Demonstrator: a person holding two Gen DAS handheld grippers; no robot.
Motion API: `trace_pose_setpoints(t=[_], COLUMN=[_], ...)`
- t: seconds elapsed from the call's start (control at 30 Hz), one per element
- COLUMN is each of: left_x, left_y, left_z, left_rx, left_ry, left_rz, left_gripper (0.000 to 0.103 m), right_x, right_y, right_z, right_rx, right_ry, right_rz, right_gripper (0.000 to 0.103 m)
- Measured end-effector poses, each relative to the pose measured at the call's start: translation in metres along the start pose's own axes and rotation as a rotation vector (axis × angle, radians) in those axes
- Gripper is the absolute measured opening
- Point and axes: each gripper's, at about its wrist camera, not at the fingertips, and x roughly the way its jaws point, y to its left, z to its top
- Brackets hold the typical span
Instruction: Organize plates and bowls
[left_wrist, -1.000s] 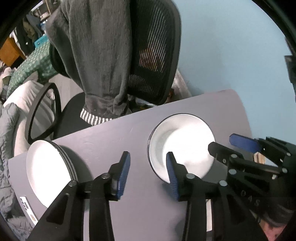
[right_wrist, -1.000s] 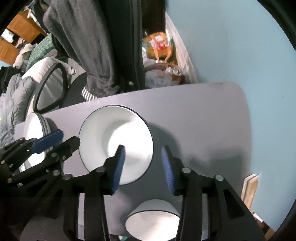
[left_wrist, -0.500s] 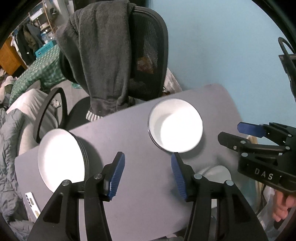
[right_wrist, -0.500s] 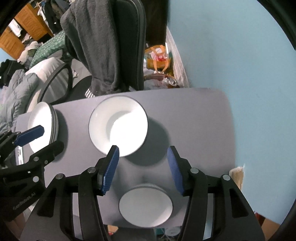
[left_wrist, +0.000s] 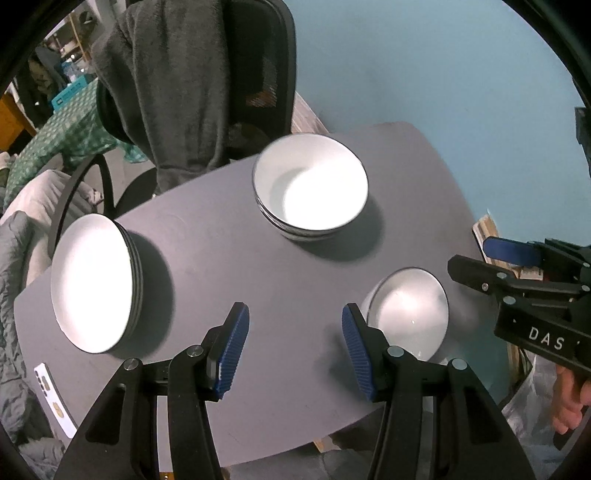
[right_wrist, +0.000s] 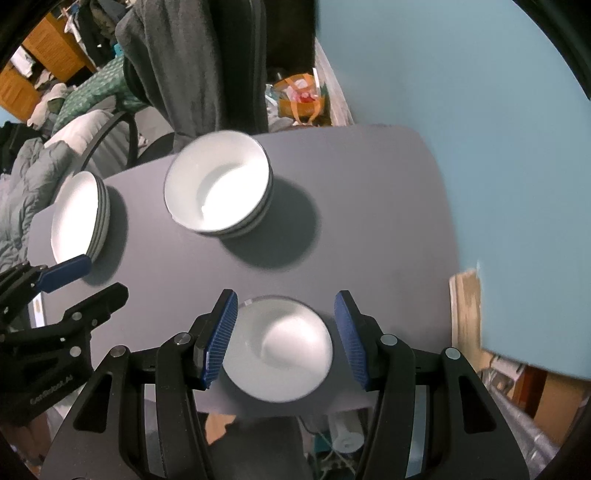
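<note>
Left claw (left_wrist: 293, 345): jaws wide, holding nothing, above the grey matte surface (left_wrist: 229, 251). Right claw (right_wrist: 284, 339): jaws wide, straddling from above one small white bowl (right_wrist: 277, 350), mouth up, near edge. Three groups: single bowl, nested bowl stack (right_wrist: 218, 188) at centre, plate stack (right_wrist: 79, 218) far left. All round, glossy, dark-rimmed.

Table middle: bare grey table (left_wrist: 229, 258) lying open between plates (left_wrist: 92, 284) and stacked bowls (left_wrist: 310, 188).
Near edge: small bowl (right_wrist: 277, 343) sitting under the right gripper (right_wrist: 286, 339), its fingers gaping wide.
Far side: chair (left_wrist: 255, 74) with draped towel (left_wrist: 173, 74) crowding the edge.
Right: wall (right_wrist: 480, 129) closing in.
</note>
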Motion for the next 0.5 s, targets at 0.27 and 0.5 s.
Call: trace_pose_setpoints(t=[0.27,0.5], left_x=[0.001,0.014], left_y=[-0.010,-0.016], left_z=[-0.010,-0.016], left_rx=[0.021,0.027], left_ry=[0.000,0.024], left_rz=[-0.016,-0.025], left_gripper=[0.057,0.057], right_x=[-0.001,0.013], right_y=[-0.011,-0.022], right_z=[-0.022,-0.036], right_rx=[0.057,0.091], right_ry=[0.012,0.016], right_rz=[0.006,0.018], right_gripper=[0.054,0.054])
